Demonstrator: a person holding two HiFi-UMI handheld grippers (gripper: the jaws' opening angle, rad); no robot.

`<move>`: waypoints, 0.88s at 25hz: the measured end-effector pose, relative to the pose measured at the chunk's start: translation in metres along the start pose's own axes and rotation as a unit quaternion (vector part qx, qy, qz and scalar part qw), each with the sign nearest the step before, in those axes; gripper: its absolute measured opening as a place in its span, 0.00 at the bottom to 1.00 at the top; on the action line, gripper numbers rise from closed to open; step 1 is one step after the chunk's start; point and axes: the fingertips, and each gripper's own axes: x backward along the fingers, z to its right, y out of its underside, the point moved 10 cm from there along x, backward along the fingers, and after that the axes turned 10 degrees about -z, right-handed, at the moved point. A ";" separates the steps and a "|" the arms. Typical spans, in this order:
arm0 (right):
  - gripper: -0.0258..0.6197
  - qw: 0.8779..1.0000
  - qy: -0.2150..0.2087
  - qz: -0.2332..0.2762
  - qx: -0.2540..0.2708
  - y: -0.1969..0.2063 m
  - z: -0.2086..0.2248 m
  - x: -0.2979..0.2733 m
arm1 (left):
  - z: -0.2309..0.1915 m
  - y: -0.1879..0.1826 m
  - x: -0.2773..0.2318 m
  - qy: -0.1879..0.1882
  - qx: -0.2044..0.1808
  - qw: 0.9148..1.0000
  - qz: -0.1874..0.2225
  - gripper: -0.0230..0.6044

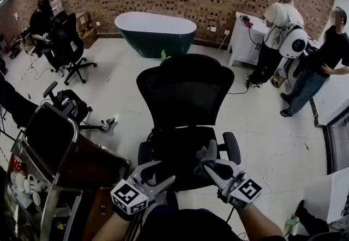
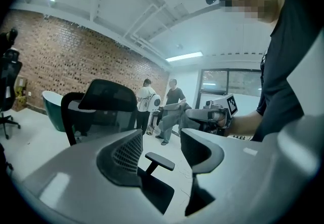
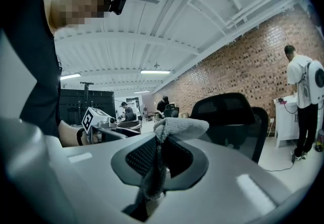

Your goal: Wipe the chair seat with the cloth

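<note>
A black mesh office chair stands in front of me, its backrest (image 1: 185,90) upright and its dark seat (image 1: 174,152) just beyond both grippers. My right gripper (image 1: 207,162) hovers over the seat's right side, shut on a grey cloth (image 1: 206,150). In the right gripper view the cloth (image 3: 179,126) is pinched between the jaws (image 3: 159,154) and bunches above them, with the chair (image 3: 228,111) behind. My left gripper (image 1: 159,173) is open near the seat's front edge, nothing between its jaws (image 2: 162,154). The left gripper view also catches the chair (image 2: 104,99) and the cloth (image 2: 174,112).
A dark green bathtub (image 1: 155,30) stands by the brick wall. Two people (image 1: 278,30) (image 1: 319,62) stand at the right near a white cabinet (image 1: 242,41). Another black chair (image 1: 68,43) is at the back left. A cart with a machine and cups (image 1: 49,147) is close on my left.
</note>
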 end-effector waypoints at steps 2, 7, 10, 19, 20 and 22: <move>0.10 1.000 0.004 0.002 -0.001 -0.009 0.006 -0.013 | -0.015 -0.009 -0.003 0.007 -0.002 1.000 0.001 0.45; 0.10 1.000 0.002 -0.001 -0.001 -0.017 0.020 -0.032 | -0.034 -0.023 -0.012 0.010 0.001 1.000 -0.002 0.45; 0.10 1.000 -0.004 -0.011 0.000 -0.015 0.029 -0.041 | -0.044 -0.019 -0.018 0.006 0.004 1.000 -0.001 0.45; 0.10 0.994 -0.041 -0.104 -0.019 0.040 0.089 -0.115 | -0.093 0.020 -0.045 -0.040 0.075 0.996 -0.031 0.45; 0.10 0.992 -0.047 -0.119 -0.020 0.050 0.096 -0.128 | -0.099 0.028 -0.049 -0.045 0.083 0.995 -0.039 0.45; 0.10 0.986 -0.059 -0.155 -0.021 0.074 0.110 -0.155 | -0.112 0.043 -0.058 -0.054 0.100 0.992 -0.052 0.45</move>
